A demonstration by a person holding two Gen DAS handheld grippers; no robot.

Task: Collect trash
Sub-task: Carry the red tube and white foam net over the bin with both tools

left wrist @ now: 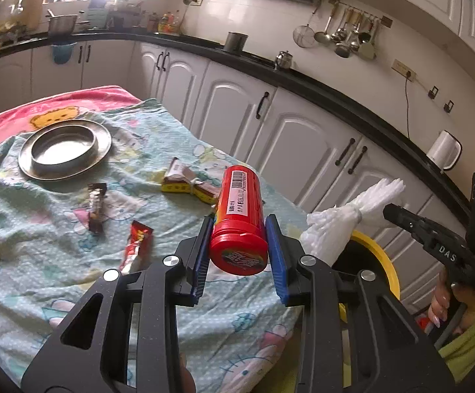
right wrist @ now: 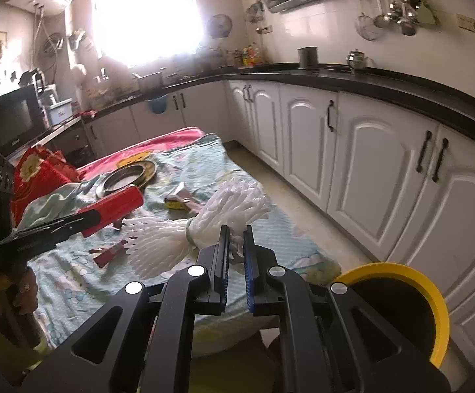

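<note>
Glossy red plastic tube; shiny metal plate; soft printed cloth

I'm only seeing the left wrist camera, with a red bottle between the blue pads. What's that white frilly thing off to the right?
Observer: It is a white foam net, tied with a band, and the right gripper is shut on it.
Operator: Is the yellow thing behind it a bin?
Observer: Yes, a yellow-rimmed bin with a dark inside, standing on the floor beside the table's corner.
Operator: What's left of the metal plate?
Observer: A red floral bundle, and behind it a black microwave.
</note>
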